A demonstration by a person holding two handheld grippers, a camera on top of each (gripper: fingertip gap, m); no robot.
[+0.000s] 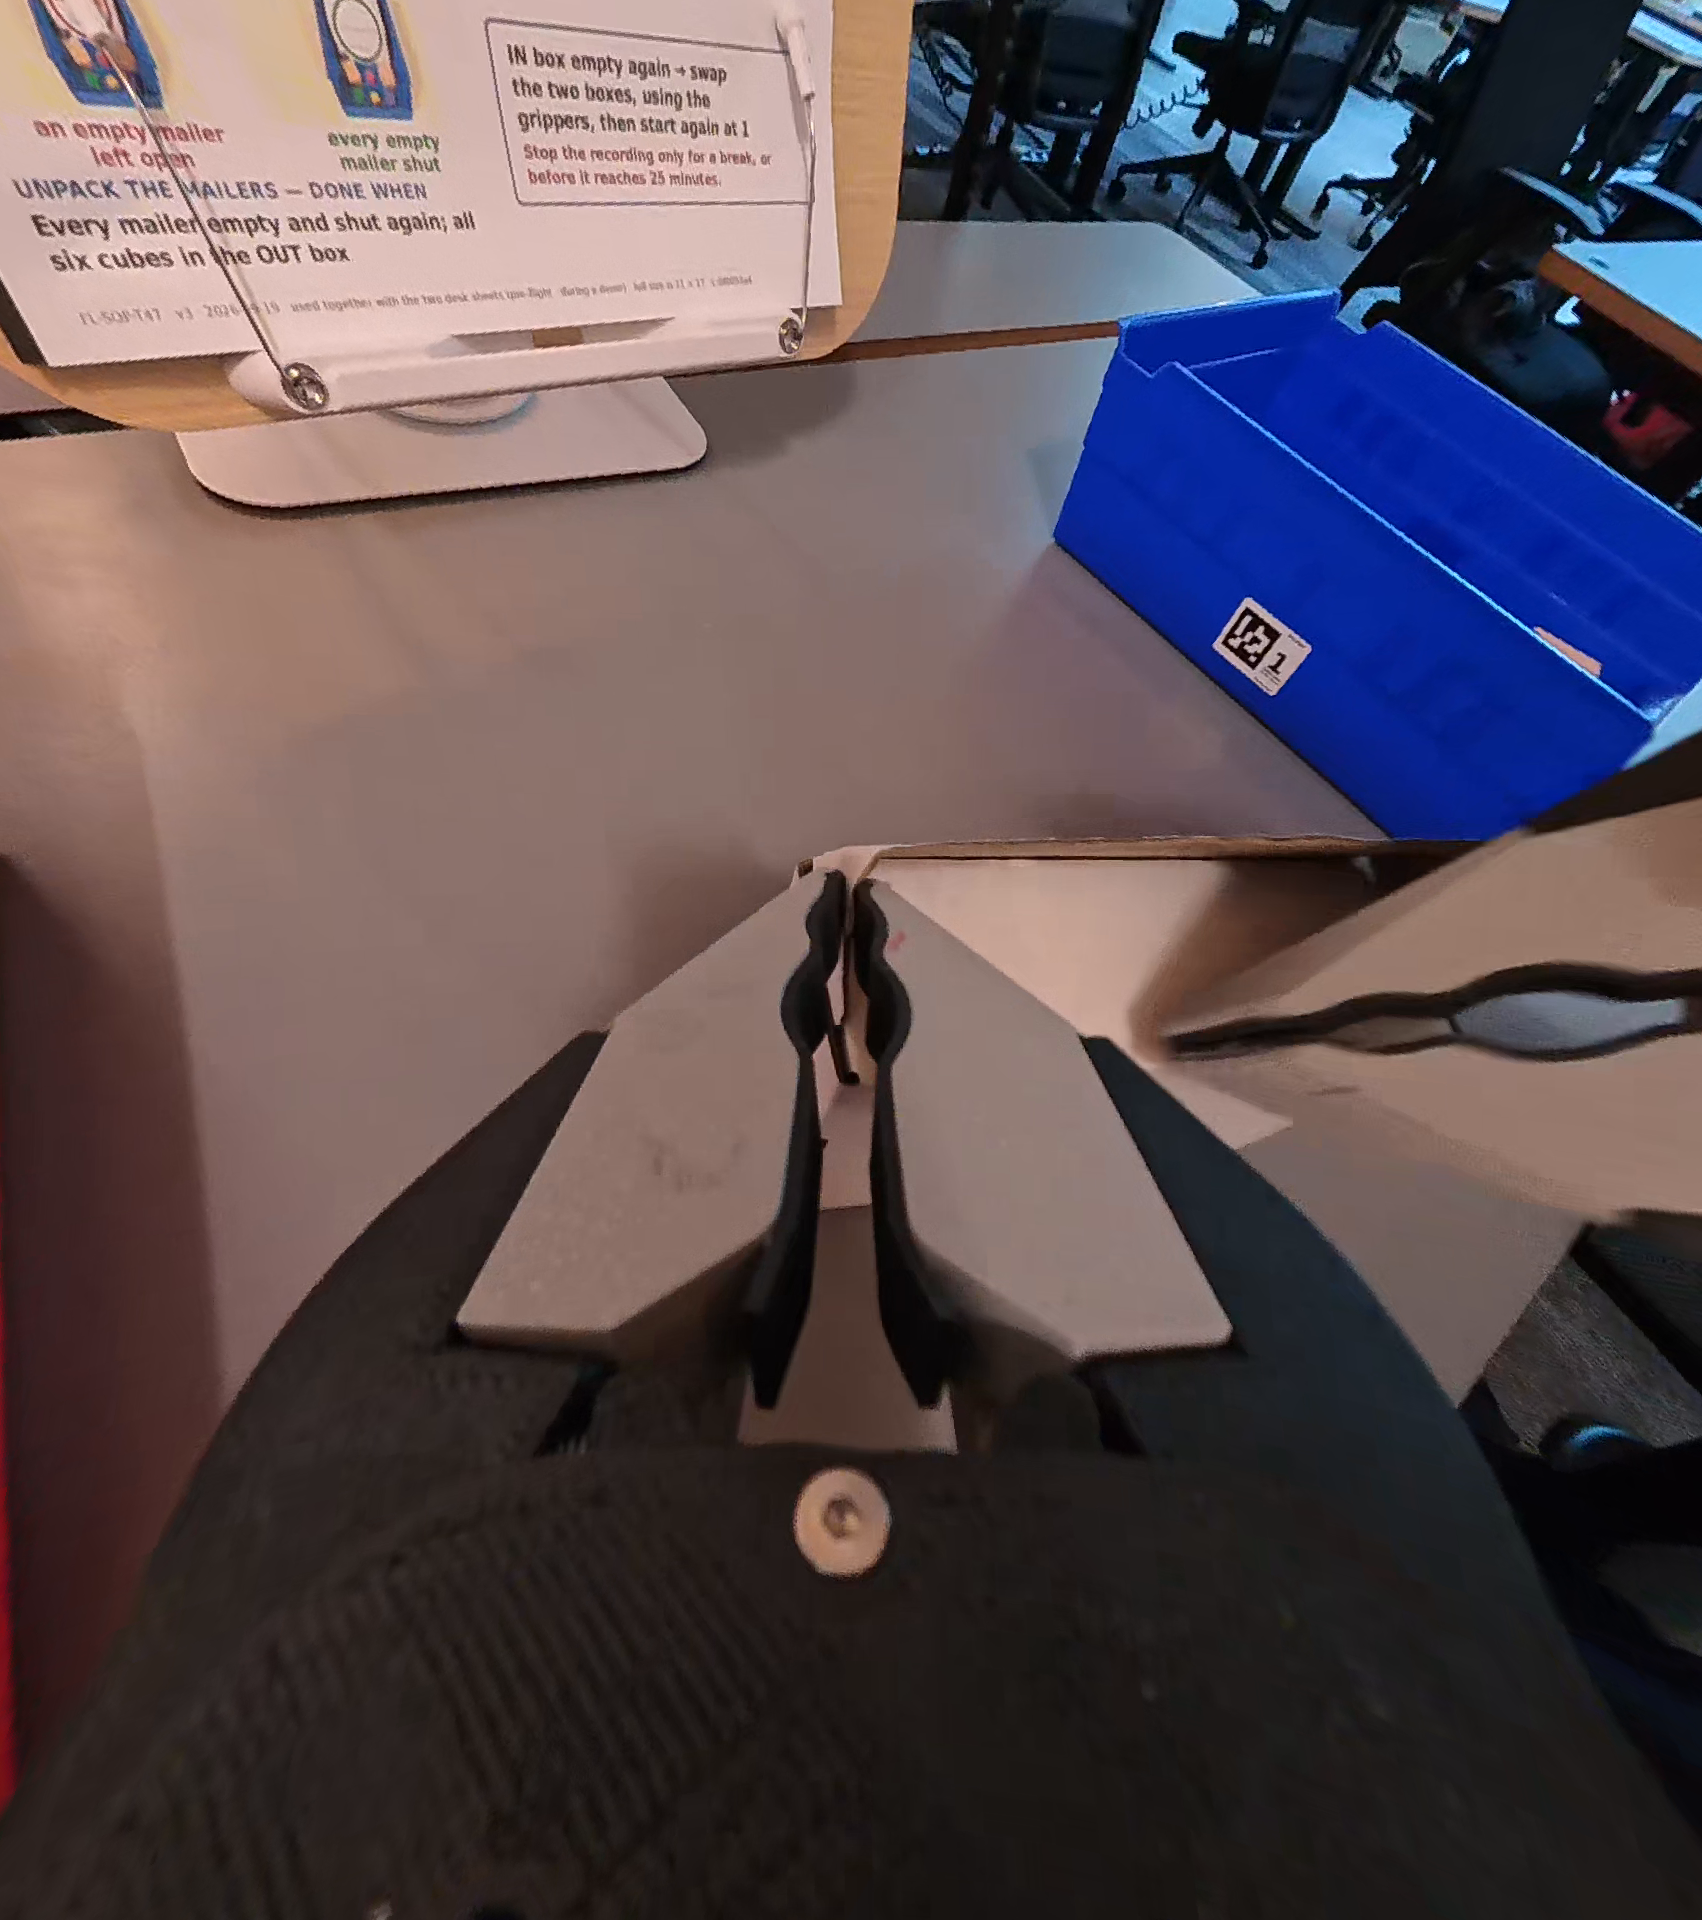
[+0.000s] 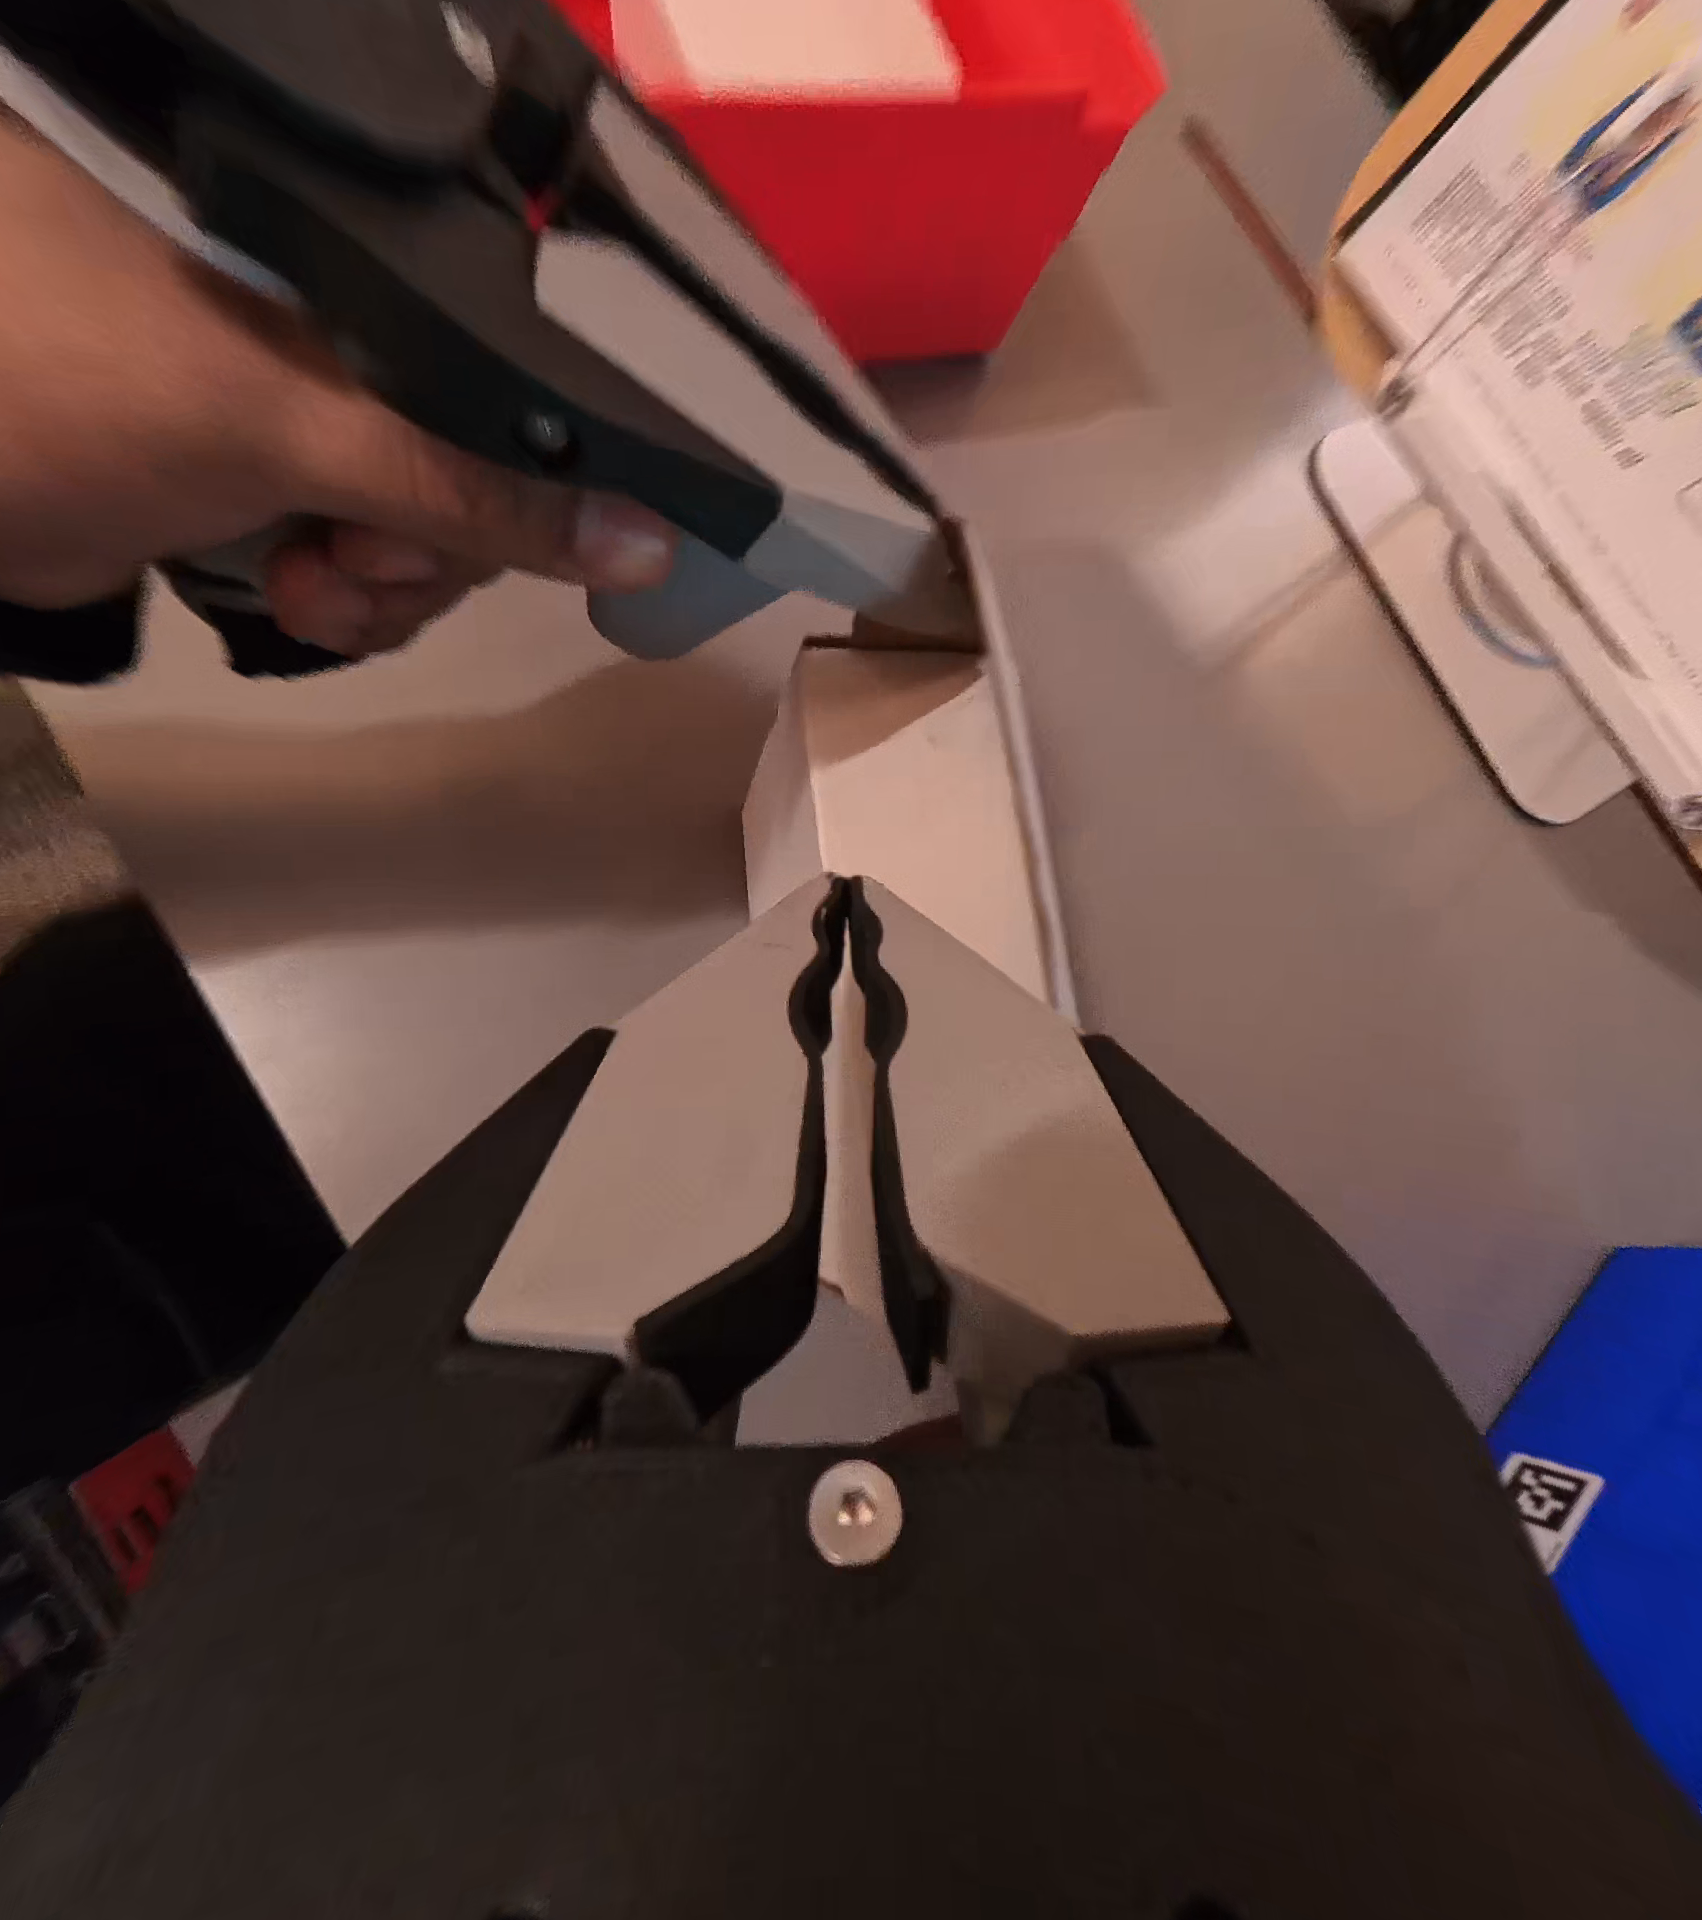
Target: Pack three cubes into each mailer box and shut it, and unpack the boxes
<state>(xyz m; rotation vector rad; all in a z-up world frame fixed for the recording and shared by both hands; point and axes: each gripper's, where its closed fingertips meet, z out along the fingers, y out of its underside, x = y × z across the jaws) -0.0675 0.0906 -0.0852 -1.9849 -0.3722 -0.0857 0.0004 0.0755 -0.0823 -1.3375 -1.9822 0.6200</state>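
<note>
A white cardboard mailer box (image 2: 914, 790) lies open on the grey table, between my two grippers. My left gripper (image 1: 847, 925) is shut on the thin edge of one of the box's walls (image 1: 1023, 935). A hand holds it at the upper left of the right wrist view (image 2: 914, 540), at the box's far corner. My right gripper (image 2: 847, 914) is shut on a thin cardboard flap at the near end of the box. It also shows at the right of the left wrist view (image 1: 1200, 1037). The inside of the box that shows is bare. No cubes are in view.
A blue bin (image 1: 1398, 582) with a square marker tag stands at the back right, and also shows in the right wrist view (image 2: 1678, 1538). A red bin (image 2: 888, 177) holding something white stands beyond the mailer. An instruction sheet on a white stand (image 1: 390, 208) is at the table's back. Office chairs stand beyond the table.
</note>
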